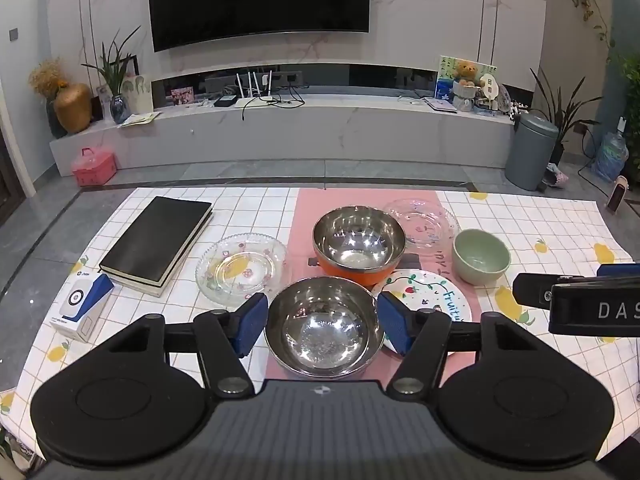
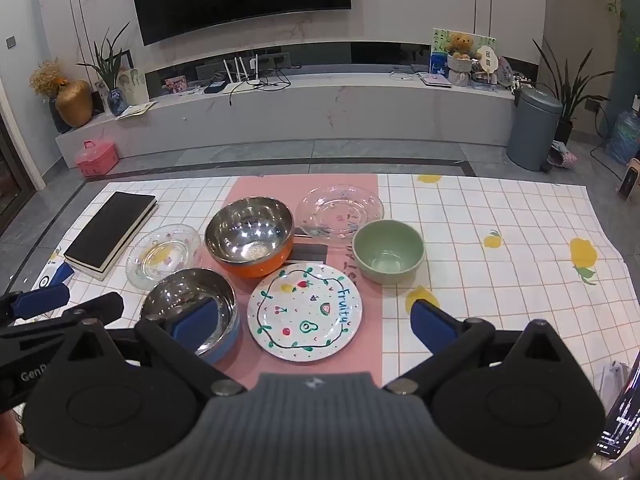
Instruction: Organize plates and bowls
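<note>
A steel bowl with a blue outside [image 1: 322,328] [image 2: 188,312] stands nearest, framed by the wide-apart pads of my open left gripper [image 1: 324,326], which do not touch it. Beside it lies a white fruit-painted plate [image 2: 304,312] [image 1: 428,296], and my open right gripper [image 2: 316,322] hovers over it, empty. Behind them stand a steel bowl with an orange outside [image 1: 358,240] [image 2: 250,234] and a green bowl [image 1: 480,256] [image 2: 388,250]. One clear glass plate [image 1: 240,266] [image 2: 164,254] lies at the left. Another clear glass plate [image 1: 422,220] [image 2: 340,210] lies at the back.
A black book [image 1: 156,240] and a white-and-blue box [image 1: 82,308] lie on the left of the checked tablecloth [image 2: 500,280]. A phone [image 2: 620,420] shows at the near right edge. The cloth to the right of the green bowl is bare.
</note>
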`<control>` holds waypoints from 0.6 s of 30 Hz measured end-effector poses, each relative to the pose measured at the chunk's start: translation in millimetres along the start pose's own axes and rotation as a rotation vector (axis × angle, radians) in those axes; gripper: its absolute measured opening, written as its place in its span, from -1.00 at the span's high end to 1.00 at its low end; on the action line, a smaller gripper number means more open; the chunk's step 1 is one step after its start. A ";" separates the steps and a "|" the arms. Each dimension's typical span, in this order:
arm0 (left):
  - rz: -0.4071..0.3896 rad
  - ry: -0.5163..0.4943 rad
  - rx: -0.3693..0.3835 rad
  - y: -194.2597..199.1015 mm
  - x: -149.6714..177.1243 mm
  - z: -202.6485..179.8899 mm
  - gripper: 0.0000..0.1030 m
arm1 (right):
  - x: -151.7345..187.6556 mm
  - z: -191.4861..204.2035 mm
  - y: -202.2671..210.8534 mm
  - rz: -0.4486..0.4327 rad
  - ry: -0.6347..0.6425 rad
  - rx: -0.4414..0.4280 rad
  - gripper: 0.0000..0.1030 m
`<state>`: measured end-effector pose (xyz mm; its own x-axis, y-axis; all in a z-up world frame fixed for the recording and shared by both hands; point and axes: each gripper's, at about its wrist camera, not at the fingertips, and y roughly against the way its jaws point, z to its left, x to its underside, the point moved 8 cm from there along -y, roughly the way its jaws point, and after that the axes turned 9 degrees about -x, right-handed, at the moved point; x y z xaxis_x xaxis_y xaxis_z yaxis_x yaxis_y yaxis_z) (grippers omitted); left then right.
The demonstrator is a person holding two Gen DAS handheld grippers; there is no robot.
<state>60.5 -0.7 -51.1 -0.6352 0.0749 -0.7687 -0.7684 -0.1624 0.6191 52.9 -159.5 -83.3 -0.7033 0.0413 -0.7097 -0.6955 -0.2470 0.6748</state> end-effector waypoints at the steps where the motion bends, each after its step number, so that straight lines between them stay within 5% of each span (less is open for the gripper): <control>1: -0.006 -0.008 -0.005 1.2 0.4 -0.9 -0.43 | -0.1 -0.2 0.1 0.000 0.000 0.000 -0.95; 18: 0.032 0.024 0.021 -0.4 0.8 -1.8 -0.35 | 2.3 -3.3 -2.5 0.011 -0.006 -0.001 -0.95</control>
<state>60.5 -2.3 -52.2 -0.6573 0.0464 -0.7522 -0.7496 -0.1433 0.6462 53.5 -162.0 -87.4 -0.7115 0.0448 -0.7012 -0.6879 -0.2482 0.6821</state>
